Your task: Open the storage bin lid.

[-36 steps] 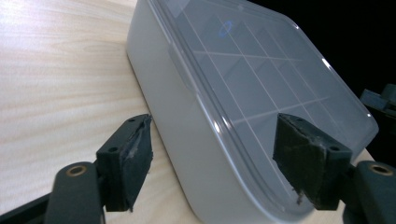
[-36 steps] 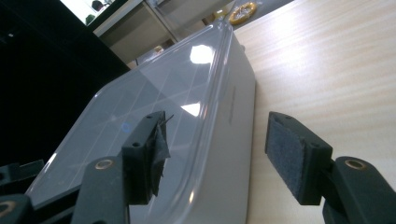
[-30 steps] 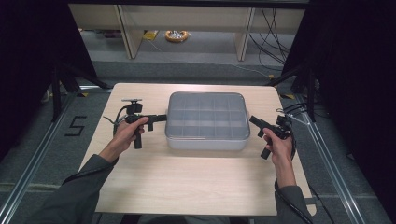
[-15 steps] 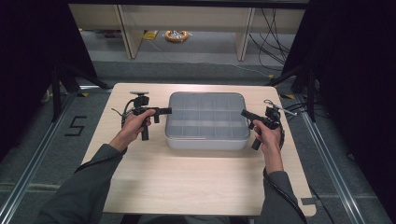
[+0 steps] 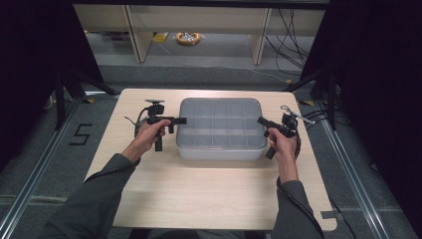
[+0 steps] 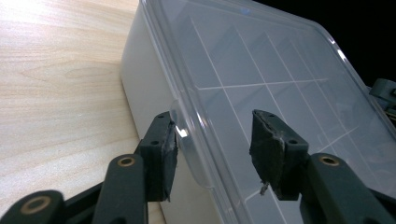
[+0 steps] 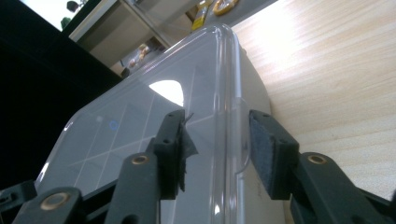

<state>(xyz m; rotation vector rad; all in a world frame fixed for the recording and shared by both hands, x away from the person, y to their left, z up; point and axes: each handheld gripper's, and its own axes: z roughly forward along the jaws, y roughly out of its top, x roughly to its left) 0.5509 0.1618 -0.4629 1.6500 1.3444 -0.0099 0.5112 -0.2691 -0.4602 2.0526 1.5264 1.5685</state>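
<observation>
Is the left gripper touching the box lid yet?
Touching. In the left gripper view, one pad meets the box lid edge tab; the other pad hovers above it.

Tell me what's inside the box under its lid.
Through the clear lid of the box, only white dividers forming compartments show; none visibly holds anything. Glare and both grippers' jaws hide some cells.

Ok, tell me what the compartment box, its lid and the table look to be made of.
Box: looks like translucent, milky plastic with a smooth, slightly matte wall.
Lid: clear glossy plastic, going by the dividers showing through it and the bright glare spot in the right gripper view.
Table: pale wood grain with a satin sheen; whether solid wood or laminate, I cannot tell.
</observation>
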